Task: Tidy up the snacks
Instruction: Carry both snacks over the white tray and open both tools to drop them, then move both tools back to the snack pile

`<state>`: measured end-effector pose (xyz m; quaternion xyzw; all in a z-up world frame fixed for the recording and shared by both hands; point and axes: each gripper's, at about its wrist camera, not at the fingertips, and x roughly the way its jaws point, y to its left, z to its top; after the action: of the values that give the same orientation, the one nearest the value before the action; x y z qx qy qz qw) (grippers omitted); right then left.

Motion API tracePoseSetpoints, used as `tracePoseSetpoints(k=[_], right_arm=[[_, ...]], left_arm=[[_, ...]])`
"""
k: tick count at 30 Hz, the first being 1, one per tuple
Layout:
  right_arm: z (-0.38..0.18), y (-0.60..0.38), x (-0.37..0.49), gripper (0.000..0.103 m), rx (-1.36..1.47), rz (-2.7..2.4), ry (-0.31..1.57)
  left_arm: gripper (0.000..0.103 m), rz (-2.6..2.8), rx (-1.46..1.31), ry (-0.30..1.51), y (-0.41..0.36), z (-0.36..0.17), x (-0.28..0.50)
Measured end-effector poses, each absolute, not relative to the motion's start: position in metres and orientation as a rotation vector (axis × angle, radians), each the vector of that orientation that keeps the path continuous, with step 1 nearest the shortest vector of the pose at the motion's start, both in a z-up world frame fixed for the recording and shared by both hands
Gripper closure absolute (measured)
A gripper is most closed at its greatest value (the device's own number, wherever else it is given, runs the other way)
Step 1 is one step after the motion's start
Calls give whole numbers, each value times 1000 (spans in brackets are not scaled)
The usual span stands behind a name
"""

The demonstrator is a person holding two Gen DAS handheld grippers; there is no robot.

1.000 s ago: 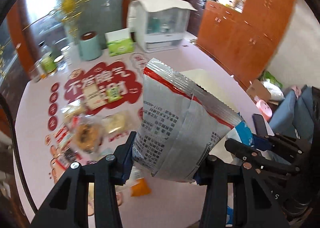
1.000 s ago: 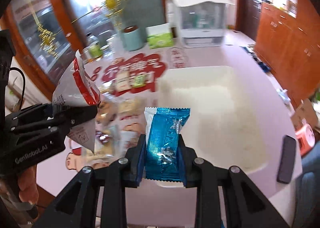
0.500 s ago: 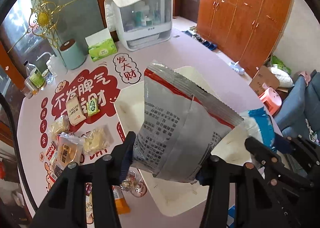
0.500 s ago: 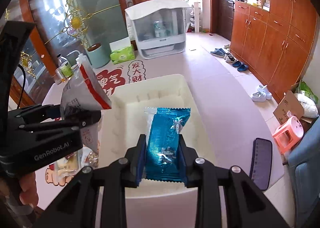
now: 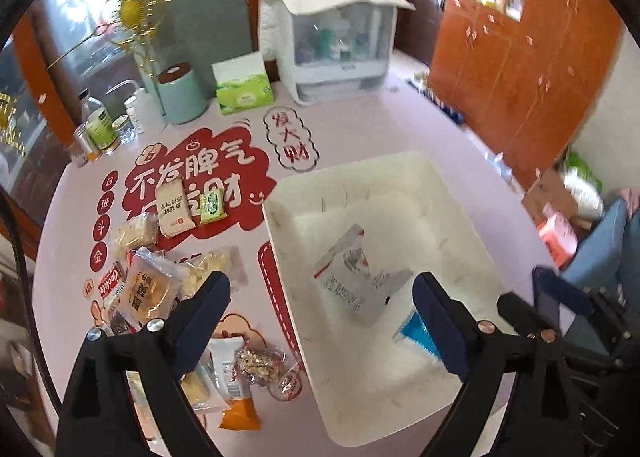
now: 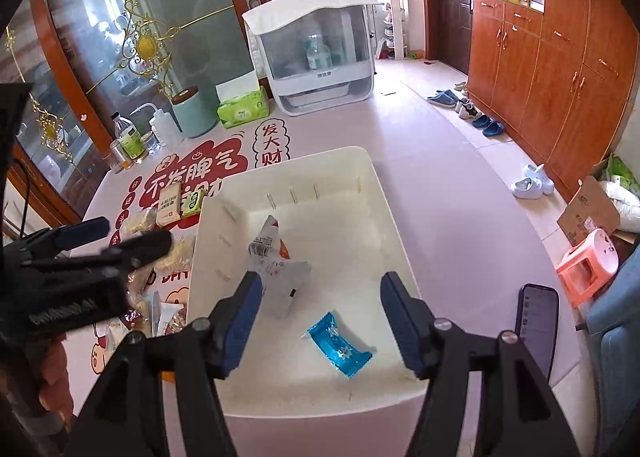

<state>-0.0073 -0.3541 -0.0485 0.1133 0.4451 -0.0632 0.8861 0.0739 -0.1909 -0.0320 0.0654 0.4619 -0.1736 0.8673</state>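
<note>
A white bin (image 5: pixel 452 193) (image 6: pixel 384 193) stands on the pink table. A silver and red snack bag (image 5: pixel 356 277) (image 6: pixel 276 261) lies inside it, with a blue packet (image 6: pixel 340 343) (image 5: pixel 416 333) beside it. My left gripper (image 5: pixel 320 321) is open and empty above the bin's near left part. My right gripper (image 6: pixel 320 321) is open and empty above the bin, over the blue packet. Several loose snack packets (image 5: pixel 152 289) (image 6: pixel 172 205) lie on the table left of the bin.
A white covered cabinet (image 5: pixel 332 49), a green tissue box (image 5: pixel 244 93), a teal canister (image 5: pixel 182 97) and bottles (image 5: pixel 96 129) stand at the table's far side. A phone (image 6: pixel 536 325) lies right of the bin. Orange cupboards (image 6: pixel 560 57) line the right wall.
Both grippers have opened. The silver and red bag has dropped from the left gripper into the bin, and the blue packet has dropped from the right gripper into the bin.
</note>
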Motion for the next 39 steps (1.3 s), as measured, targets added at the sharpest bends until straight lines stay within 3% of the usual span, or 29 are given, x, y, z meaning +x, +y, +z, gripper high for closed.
tracePoseSetpoints(k=[9,39], right_arm=[[-49,-353,-11,41,201,-156,935],[-47,-284,-35,41,158,-115,963]], left_arm=[[11,-314,105,837,-164,-17,54],[11,-339,158,964,-88,-18,9]])
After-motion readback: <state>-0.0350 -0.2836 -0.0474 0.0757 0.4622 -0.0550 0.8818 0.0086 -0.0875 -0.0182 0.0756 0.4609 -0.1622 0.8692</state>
